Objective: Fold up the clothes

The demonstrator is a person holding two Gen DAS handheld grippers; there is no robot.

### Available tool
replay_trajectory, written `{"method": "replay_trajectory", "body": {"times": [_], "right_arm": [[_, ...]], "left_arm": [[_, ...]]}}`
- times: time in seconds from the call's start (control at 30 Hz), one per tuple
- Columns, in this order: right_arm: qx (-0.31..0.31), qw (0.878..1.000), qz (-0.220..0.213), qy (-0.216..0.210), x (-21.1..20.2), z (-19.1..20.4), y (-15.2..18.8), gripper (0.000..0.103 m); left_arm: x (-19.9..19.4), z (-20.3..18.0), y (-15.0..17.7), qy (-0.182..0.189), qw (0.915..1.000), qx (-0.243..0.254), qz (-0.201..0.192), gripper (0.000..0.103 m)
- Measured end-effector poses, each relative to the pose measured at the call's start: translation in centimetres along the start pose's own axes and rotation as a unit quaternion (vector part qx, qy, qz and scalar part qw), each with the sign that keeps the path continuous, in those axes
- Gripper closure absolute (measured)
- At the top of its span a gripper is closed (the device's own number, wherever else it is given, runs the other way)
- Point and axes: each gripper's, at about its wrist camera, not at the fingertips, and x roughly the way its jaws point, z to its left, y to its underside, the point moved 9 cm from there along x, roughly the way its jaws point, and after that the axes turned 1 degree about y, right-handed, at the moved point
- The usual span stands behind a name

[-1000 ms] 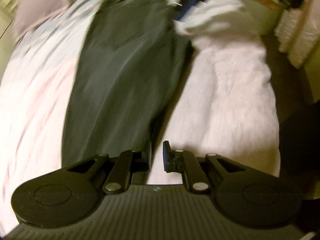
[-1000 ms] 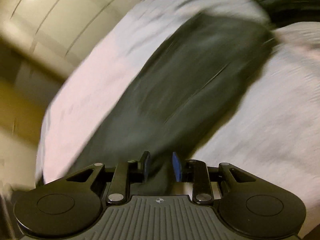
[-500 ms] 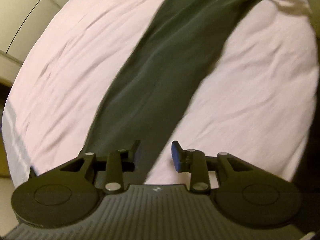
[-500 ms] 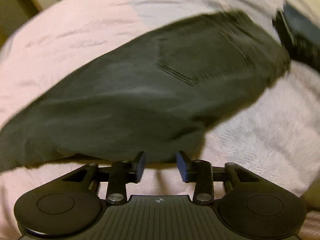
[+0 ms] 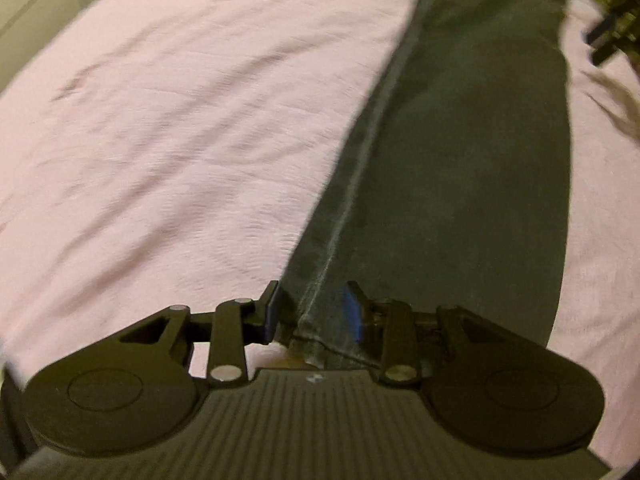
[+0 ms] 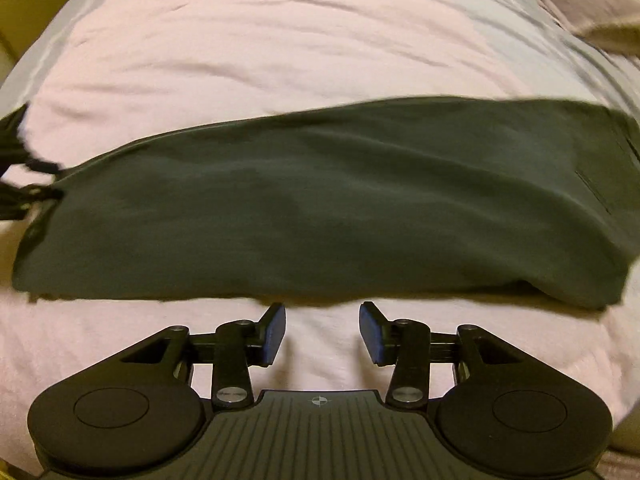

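Dark trousers (image 6: 320, 208) lie on the pink bed (image 5: 168, 120), legs seemingly stacked, long strip. Left tongs (image 5: 312, 316) gape astride hem; right tongs (image 6: 322, 334) open, empty, at 6 o'clock. Crosswise folds left.

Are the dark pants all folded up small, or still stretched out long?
Stretched out long. The dark pants lie flat along the pink bedspread, with no crosswise fold.

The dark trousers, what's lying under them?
The dark trousers lie flat on a pink bedspread, which shows all round them. Whatever sits beneath the cloth itself is covered and cannot be seen.
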Motion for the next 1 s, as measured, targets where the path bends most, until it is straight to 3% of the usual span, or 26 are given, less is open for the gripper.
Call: {"method": "replay_trajectory", "body": {"times": [0.07,0.2,0.5,0.6,0.7,0.87,1.0], "right_arm": [[-0.003,1.000,0.001,-0.005,0.6,1.3,-0.4,0.058],[0.002,1.000,0.002,-0.007,0.5,2.7,-0.8,0.058],[0.008,1.000,0.014,-0.020,0.9,4.8,-0.4,0.058],[0.011,0.999,0.016,-0.031,0.9,5.2,-0.1,0.057],[0.023,0.999,0.013,-0.036,0.3,5.2,0.0,0.056],[0.037,0.998,0.004,-0.041,0.0,5.7,0.2,0.054],[0.043,0.998,0.000,-0.036,-0.4,5.8,0.8,0.052]], "left_arm": [[0.1,0.2,0.1,0.018,0.9997,0.018,-0.005,0.100],[0.3,0.5,0.3,0.048,0.9977,0.045,-0.014,0.101],[1.7,1.0,0.8,0.049,0.9985,0.022,-0.007,0.097],[0.1,1.4,1.0,0.037,0.9990,0.024,-0.011,0.089],[-1.8,1.8,1.2,0.024,0.9992,0.027,-0.016,0.090],[-5.3,-1.5,1.3,0.075,0.9954,0.042,-0.042,0.089],[-4.4,-3.8,2.6,0.063,0.9955,0.071,-0.004,0.089]]}}
